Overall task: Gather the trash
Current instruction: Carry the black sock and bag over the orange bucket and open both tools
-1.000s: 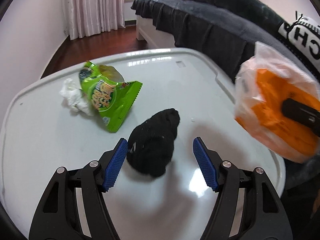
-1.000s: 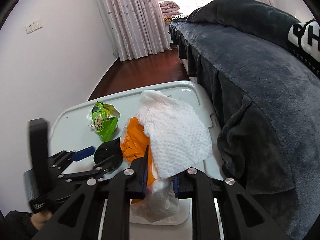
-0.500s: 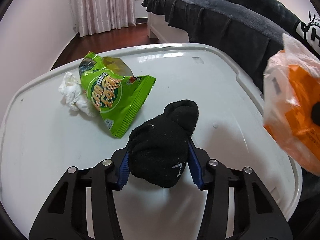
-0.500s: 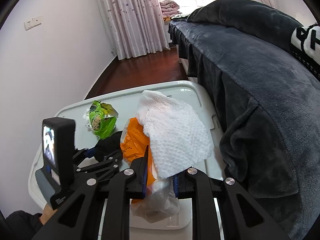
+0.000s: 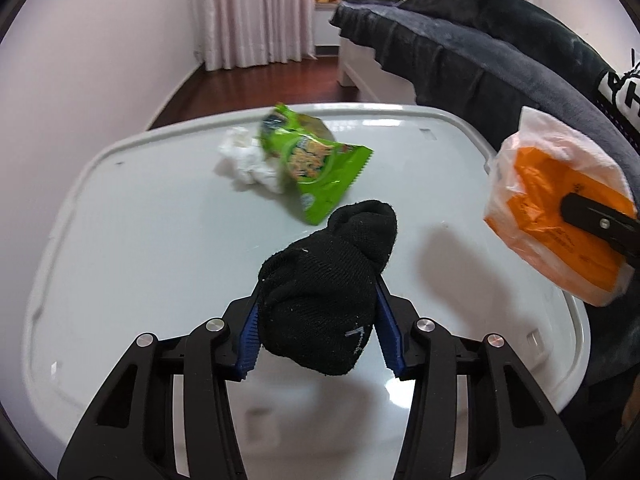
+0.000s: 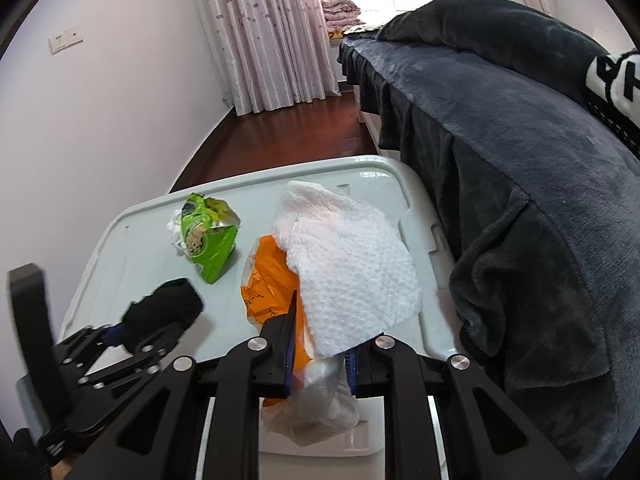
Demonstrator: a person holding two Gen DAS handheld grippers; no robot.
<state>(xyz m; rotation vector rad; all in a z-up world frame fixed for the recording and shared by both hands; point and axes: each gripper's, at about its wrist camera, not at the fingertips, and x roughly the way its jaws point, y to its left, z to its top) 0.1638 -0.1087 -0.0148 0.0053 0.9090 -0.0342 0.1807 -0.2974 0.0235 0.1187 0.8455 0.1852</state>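
My left gripper (image 5: 318, 332) is shut on a black sock (image 5: 328, 280) and holds it above the white table top (image 5: 140, 240); both also show in the right wrist view, the sock (image 6: 164, 312) at lower left. My right gripper (image 6: 320, 360) is shut on an orange-and-clear plastic bag (image 6: 272, 292) with a white paper towel (image 6: 352, 264) on it; the bag also shows at the right in the left wrist view (image 5: 556, 208). A green snack packet (image 5: 316, 160) and a crumpled white tissue (image 5: 244, 156) lie together on the table's far side.
A bed with a dark blanket (image 6: 500, 140) stands close along the table's right side. A white wall (image 6: 100, 120) is on the left. Dark wooden floor (image 6: 288, 140) and curtains (image 6: 272, 40) lie beyond the table.
My left gripper closed on the black sock and lifted it off the table. The right gripper kept its hold on the bag and towel and barely moved.
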